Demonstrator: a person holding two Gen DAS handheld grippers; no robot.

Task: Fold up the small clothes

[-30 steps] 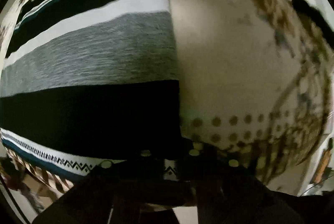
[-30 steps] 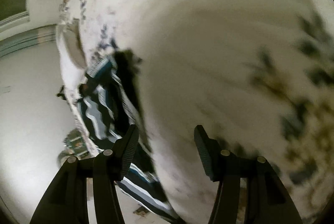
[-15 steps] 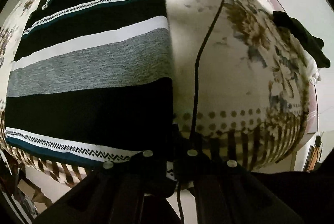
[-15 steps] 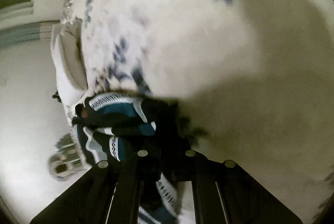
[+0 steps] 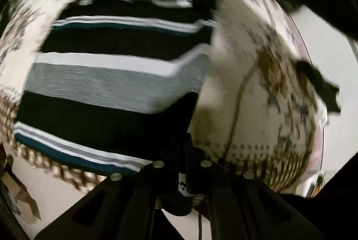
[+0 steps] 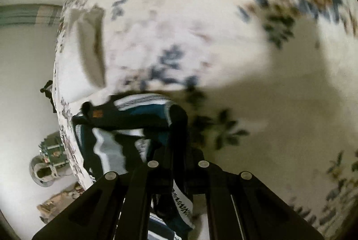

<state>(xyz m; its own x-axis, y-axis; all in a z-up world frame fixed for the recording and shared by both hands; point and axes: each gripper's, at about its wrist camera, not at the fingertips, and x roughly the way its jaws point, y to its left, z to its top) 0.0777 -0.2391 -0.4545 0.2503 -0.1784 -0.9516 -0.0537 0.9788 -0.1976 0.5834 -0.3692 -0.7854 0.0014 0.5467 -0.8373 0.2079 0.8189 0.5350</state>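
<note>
**Both grippers pinch the striped garment**

My left gripper is clamped on a corner of the black, grey and white striped knit garment, lifting it off the floral bedsheet. My right gripper pinches another bunched part. A thin cable crosses the sheet nearby; a dark cloth lies at the bed's edge.

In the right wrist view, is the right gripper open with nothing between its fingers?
No, the right gripper is shut on the striped garment, whose dark fabric is pinched between its fingers above the floral bedspread.
</note>
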